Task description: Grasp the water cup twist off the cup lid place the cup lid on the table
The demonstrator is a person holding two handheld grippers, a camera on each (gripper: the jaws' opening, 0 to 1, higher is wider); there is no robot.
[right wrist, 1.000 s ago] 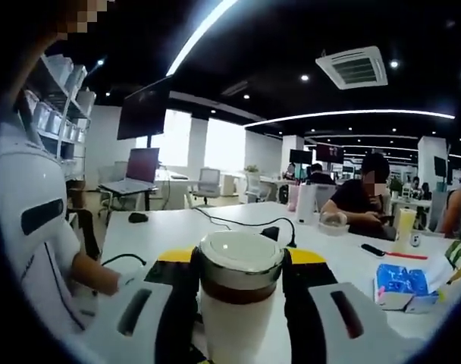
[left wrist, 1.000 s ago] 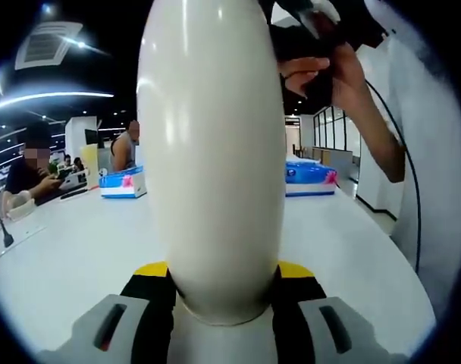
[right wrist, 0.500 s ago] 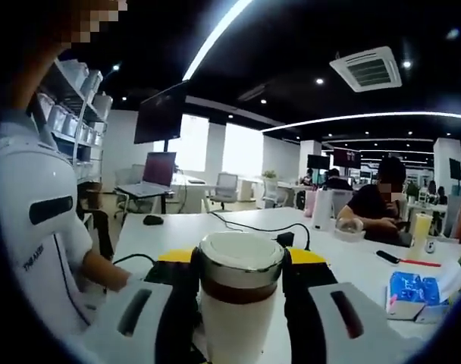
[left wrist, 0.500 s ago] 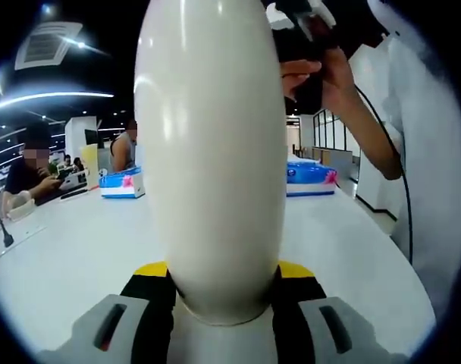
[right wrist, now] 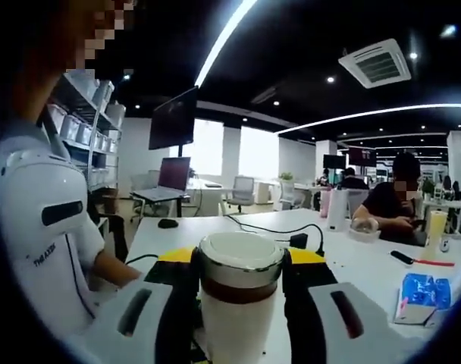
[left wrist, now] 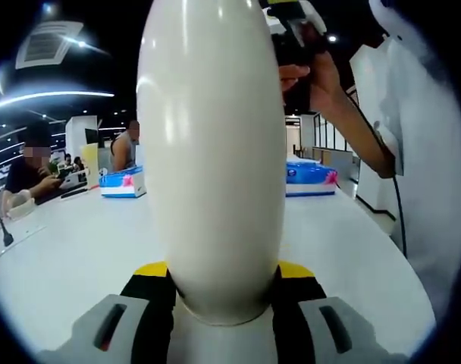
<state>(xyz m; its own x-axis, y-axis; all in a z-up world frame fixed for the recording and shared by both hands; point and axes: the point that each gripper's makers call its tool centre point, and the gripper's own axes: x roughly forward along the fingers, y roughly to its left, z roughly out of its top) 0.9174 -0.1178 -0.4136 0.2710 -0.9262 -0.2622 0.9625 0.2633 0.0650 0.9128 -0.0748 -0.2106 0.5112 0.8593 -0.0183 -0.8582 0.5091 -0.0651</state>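
Observation:
The white water cup point(left wrist: 211, 159) stands upright over the white table point(left wrist: 79, 250), its lower end clamped by my left gripper point(left wrist: 219, 292), jaws shut against its sides. In the right gripper view the cup lid point(right wrist: 240, 262), white on top with a silver rim and a brown band, sits on the white cup body point(right wrist: 238, 334) between the jaws of my right gripper point(right wrist: 240, 280), which is shut on it. In the left gripper view a person's hand point(left wrist: 321, 76) holds the right gripper point(left wrist: 295, 34) at the cup's upper right; the cup's top is cut off there.
Blue tissue packs point(left wrist: 123, 184) point(left wrist: 310, 174) lie at the far side of the table, and another point(right wrist: 421, 292) lies to the right. People sit at the table point(right wrist: 393, 208). A black cable with a plug point(right wrist: 299, 240) and a mouse point(right wrist: 167, 223) rest on it.
The background in the right gripper view has slid rightward while the lid stays fixed between the jaws, so that camera has turned. In the left gripper view the hand has shifted up and left.

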